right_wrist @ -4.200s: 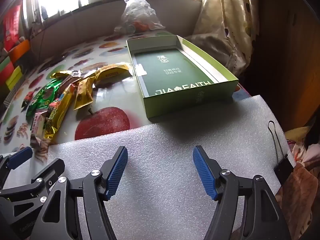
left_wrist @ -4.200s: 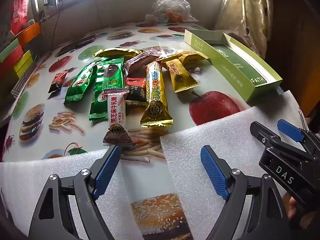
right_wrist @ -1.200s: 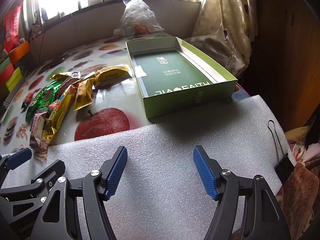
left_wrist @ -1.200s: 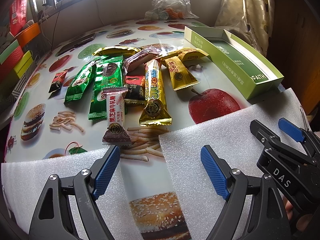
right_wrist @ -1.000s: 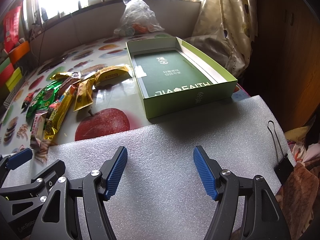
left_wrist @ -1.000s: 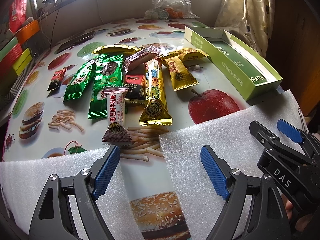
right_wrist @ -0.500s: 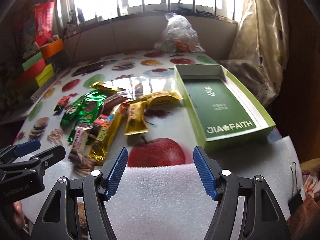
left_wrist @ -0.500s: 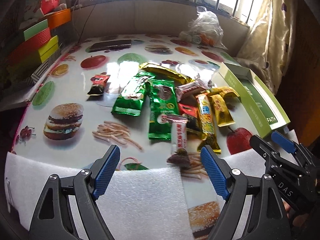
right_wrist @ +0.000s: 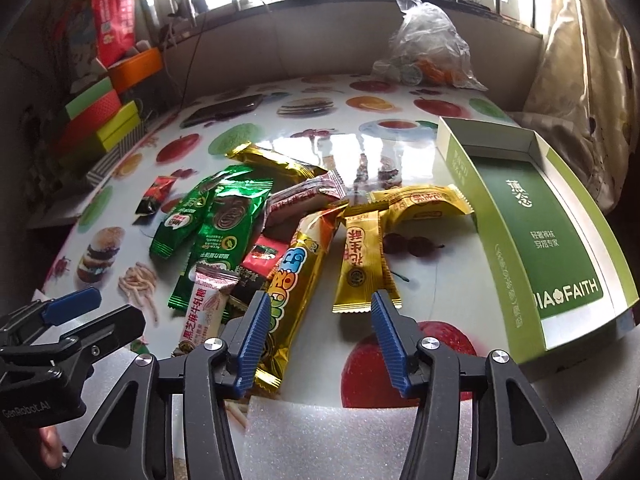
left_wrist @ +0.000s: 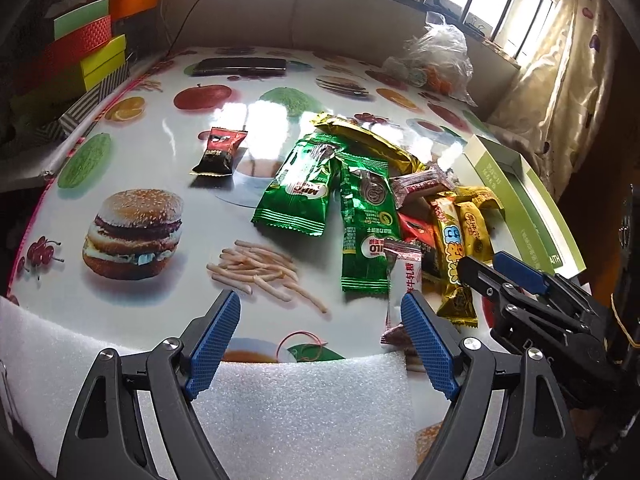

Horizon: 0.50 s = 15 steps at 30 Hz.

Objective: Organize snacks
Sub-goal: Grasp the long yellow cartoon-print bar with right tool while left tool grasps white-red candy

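Observation:
A pile of wrapped snacks lies mid-table: green Milo packets, a long gold bar, small gold packets, a white-red candy and a lone red-black packet. An open green box stands empty at the right. My left gripper is open and empty, at the pile's near left. My right gripper is open and empty, just short of the long gold bar and a gold packet. It also shows in the left wrist view.
White foam sheets lie along the table's front edge. A clear plastic bag sits at the back. Stacked coloured boxes line the far left edge. A dark flat case lies at the back.
Both grippers have moved forward and left from the foam sheets toward the snack pile. Both stay open and empty.

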Available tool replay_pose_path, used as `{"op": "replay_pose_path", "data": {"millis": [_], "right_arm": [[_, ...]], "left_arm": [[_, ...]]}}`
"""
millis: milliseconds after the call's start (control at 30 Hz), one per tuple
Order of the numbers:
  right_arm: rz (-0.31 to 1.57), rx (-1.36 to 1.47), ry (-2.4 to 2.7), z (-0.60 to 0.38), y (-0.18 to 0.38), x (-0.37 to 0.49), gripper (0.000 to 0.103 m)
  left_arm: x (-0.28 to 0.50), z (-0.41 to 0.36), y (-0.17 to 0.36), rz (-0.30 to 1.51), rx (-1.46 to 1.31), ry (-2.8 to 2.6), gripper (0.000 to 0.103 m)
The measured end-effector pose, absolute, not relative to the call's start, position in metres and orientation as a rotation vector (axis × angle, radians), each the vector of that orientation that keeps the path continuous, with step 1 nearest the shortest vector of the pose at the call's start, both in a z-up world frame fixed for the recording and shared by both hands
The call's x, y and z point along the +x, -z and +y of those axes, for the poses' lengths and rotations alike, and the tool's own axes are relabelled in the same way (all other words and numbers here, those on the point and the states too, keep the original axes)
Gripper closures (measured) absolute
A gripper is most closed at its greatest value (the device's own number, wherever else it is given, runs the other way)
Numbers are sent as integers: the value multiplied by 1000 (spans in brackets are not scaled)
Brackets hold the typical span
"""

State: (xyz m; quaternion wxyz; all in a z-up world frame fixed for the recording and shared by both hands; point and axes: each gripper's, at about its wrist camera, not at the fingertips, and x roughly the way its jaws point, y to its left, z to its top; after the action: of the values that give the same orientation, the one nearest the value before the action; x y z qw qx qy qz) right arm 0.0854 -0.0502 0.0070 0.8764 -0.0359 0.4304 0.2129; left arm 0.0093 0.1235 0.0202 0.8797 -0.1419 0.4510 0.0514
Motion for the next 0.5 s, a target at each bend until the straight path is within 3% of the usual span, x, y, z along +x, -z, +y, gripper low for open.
{"op": "replay_pose_path", "data": {"millis": [200, 367, 500], "right_arm": [[921, -86, -478, -38, 1, 94, 59], [935, -78, -491, -36, 6, 98, 76], [934, -61, -494, -40, 5, 98, 79]], "left_arm": [[12, 125, -19, 946, -317, -78, 21], [16, 121, -16, 966, -312, -51, 26], [19, 116, -17, 975, -313, -32, 26]]}}
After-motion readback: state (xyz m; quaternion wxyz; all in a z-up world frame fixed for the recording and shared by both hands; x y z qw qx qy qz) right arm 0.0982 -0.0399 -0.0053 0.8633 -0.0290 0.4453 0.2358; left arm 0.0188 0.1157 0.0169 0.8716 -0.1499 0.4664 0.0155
